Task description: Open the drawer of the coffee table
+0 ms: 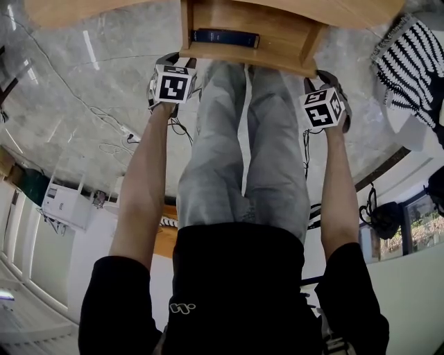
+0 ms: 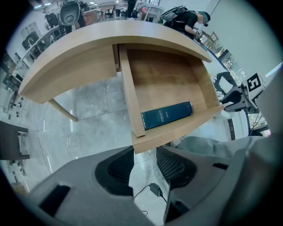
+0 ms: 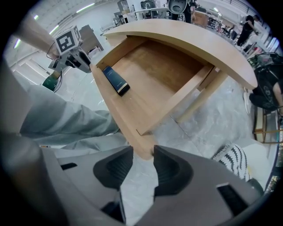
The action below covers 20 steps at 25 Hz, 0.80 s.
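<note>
A: Status on drawer?

B: Seeing drawer (image 1: 277,28) pulled well out from under coffee table (image 1: 83,10) top, at 12 o'clock in head view. Holding one dark blue book (image 1: 225,37), flat along the front panel, toward 7 o'clock inside. Bare wood otherwise.

A: Grippers?

B: Spotted left gripper (image 2: 144,158) at front panel's 7 o'clock corner, right gripper (image 3: 142,153) at its 5 o'clock corner, both pointing down. Left: jaws apart, gripping nothing, with only marble floor and a cable with plug (image 2: 155,190) showing through the gap, panel edge just beyond the tips. Right: jaws spread wide with panel corner between the tips, not clamped as far as visible.

A: So which step?

B: Judging the pull as finished. Reads as release stage. Nothing left to slide out, by the look of it.

A: Next move?

B: Probably just backing both off, straight away from the panel toward 6 o'clock. Need to clear right tips off that corner without nudging drawer back in. Worth minding grey-trousered legs (image 1: 243,152) between both arms, and striped cloth (image 1: 409,62) on the floor at 3 o'clock.
</note>
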Motion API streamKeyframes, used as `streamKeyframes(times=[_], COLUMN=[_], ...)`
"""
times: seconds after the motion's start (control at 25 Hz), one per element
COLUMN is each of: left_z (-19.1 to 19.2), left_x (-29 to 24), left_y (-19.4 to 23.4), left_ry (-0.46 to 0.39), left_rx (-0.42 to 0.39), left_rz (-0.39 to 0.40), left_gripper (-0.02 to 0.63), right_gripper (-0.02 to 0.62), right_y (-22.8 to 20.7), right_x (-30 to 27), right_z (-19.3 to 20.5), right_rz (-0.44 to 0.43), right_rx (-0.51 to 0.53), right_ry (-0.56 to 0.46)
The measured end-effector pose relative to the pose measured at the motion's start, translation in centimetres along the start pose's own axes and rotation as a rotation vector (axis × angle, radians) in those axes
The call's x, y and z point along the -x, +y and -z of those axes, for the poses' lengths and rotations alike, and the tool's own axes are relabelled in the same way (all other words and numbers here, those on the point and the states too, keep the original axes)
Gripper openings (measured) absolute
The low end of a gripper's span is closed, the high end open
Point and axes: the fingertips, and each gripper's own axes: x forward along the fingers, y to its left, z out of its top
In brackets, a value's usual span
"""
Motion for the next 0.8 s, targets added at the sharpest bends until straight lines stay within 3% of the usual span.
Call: streamKeyframes(times=[0.28,0.36,0.48,0.8], left_z=[0.1,0.1,-0.9,-5.9], left_x=[0.9,1.8,3.7,11.5], left_y=[0.0,-0.1,-0.2,-0.8], left_ry=[0.02,0.005,-0.046,-0.266], left_rx=[0.054,0.063,0.086,0.265], left_rz=[-0.012,-0.006,-0.002,-0.03], left_gripper=[0.149,0.146,0.135,0.055], right_gripper=[0.135,0.11,0.075,0.017], right_y=[0.0,0.0,-0.5,-2.0], right_x=[0.6,1.5,3.1,10.2], right_z=[0.2,-0.1,-1.0,-5.7], right_rz=[0.01,0.007,0.028,0.071], right_rx=[-0.109,-0.14,-0.212,-0.393], right_ry=[0.007,-0.014,-0.066,-0.268])
